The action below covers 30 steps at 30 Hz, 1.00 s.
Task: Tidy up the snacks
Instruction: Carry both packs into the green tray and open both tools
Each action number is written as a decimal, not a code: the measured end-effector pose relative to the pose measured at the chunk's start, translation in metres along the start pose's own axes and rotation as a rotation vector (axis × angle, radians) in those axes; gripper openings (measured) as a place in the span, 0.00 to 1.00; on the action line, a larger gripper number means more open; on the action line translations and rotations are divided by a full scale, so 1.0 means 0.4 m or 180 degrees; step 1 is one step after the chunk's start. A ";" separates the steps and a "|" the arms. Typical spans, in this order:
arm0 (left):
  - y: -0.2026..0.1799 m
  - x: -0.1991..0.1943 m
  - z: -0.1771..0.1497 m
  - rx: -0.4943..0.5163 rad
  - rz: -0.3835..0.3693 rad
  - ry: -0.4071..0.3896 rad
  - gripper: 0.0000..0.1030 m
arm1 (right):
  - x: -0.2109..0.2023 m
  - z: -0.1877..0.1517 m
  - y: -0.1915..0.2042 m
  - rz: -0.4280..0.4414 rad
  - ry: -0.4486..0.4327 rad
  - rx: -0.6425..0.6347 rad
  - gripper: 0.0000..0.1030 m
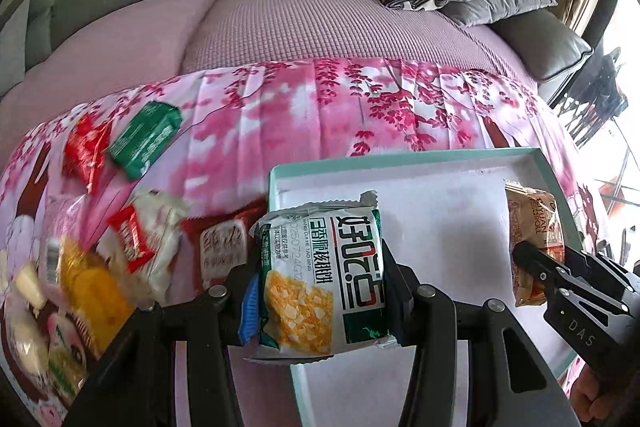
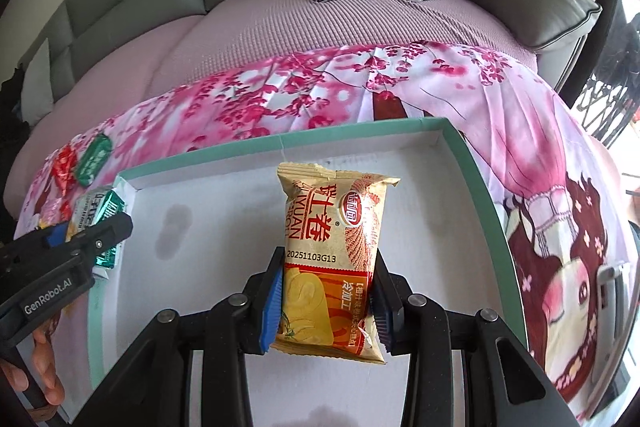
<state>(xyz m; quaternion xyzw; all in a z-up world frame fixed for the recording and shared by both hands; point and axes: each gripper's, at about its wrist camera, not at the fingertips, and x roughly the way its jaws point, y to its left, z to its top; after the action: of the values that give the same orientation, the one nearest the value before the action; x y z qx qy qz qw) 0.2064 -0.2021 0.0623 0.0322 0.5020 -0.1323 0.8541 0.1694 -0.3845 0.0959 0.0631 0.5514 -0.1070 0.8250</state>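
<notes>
- The sofa [image 1: 280,27] carries a pink floral cloth [image 1: 360,107], and everything the task needs sits on that cloth.
- The shallow white tray with a teal rim [image 2: 472,163] lies on the cloth's right part; in both views its floor looks bare, with no packet resting on it.
- A loose heap of snacks [image 1: 120,251] is spread along the cloth's left edge, just outside the tray's left wall; a red packet [image 1: 86,151] and a dark green packet [image 1: 146,137] lie further back, apart from the heap.
- The left gripper [image 1: 320,279] pinches a green-and-white biscuit packet [image 1: 324,275] by its sides, over the tray's left edge.
- The right gripper [image 2: 326,291] pinches a tan egg-roll packet [image 2: 336,251] the same way, above the tray's middle.
- To do this step well, I judge: lower each packet until it lies flat on the tray floor before letting go, set the tan one toward the right wall and the green one beside the left wall, long sides parallel, so later packets fit in rows and the two tools do not collide.
</notes>
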 end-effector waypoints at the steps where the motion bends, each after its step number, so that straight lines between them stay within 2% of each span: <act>1: -0.004 0.007 0.007 0.0025 0.0029 -0.0008 0.50 | 0.009 0.007 -0.001 -0.0014 0.0016 0.0004 0.39; 8: -0.020 0.027 0.050 0.0103 0.0048 -0.0039 0.50 | 0.038 0.038 0.000 -0.0052 0.0040 -0.0046 0.39; 18: -0.063 0.006 0.064 0.0129 -0.0216 -0.0144 0.50 | 0.043 0.046 0.000 -0.0083 0.0037 -0.0091 0.39; 22: -0.079 0.021 0.064 0.0164 -0.0230 -0.0048 0.50 | 0.032 0.046 -0.007 -0.0119 0.0038 -0.0072 0.41; 23: -0.080 0.022 0.063 0.0176 -0.0221 -0.0018 0.50 | 0.029 0.047 -0.009 -0.0135 0.0038 -0.0070 0.43; 24: -0.081 0.022 0.062 0.0181 -0.0188 0.0027 0.50 | 0.024 0.047 -0.010 -0.0170 0.0036 -0.0069 0.51; 25: -0.079 0.024 0.063 0.0163 -0.0141 0.0080 0.50 | 0.021 0.048 -0.012 -0.0197 0.0039 -0.0068 0.64; 28: -0.059 0.019 0.061 0.0028 -0.0079 0.0109 0.55 | 0.000 0.045 -0.009 -0.0206 0.0010 -0.0084 0.71; 29: -0.054 0.012 0.060 0.0010 -0.0064 0.0081 0.59 | -0.007 0.043 -0.005 -0.0205 0.0007 -0.0109 0.73; 30: -0.050 0.004 0.059 0.0001 -0.0052 0.0049 0.65 | -0.014 0.041 -0.003 -0.0207 0.0006 -0.0130 0.79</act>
<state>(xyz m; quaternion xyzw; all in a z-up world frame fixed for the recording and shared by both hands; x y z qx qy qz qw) 0.2221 -0.2259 0.0743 0.0292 0.5088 -0.1391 0.8491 0.1817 -0.3885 0.1071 0.0284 0.5560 -0.1225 0.8216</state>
